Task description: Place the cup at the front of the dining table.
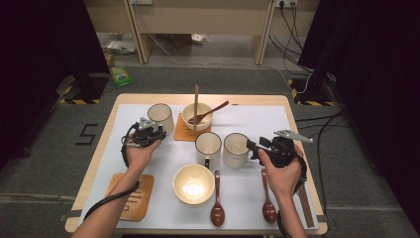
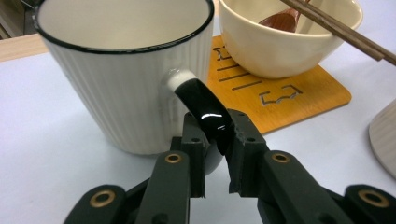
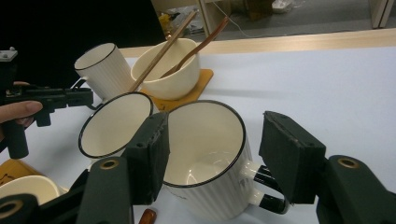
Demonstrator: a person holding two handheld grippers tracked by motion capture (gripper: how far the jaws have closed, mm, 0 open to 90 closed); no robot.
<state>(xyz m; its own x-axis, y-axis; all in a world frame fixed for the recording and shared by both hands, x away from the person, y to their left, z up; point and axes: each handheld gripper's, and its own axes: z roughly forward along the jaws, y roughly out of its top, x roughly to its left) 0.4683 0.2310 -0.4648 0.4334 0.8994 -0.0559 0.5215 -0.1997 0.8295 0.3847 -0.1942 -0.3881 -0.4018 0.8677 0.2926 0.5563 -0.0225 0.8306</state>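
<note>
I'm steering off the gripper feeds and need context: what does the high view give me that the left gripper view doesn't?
High view alone: two loose spoons, the near bowl, the right tool at a mug. Left gripper view alone: the left tool shut on the mug handle. Both: that mug, the bowl on the coaster.

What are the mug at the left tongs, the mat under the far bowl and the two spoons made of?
Mug: likely glazed ceramic; ribbed cream wall, glossy black handle and rim. Mat: wood or bamboo by the look, matte orange-brown with cut marks. Spoons: dark reddish wood, probably lacquered, slight sheen.
</note>
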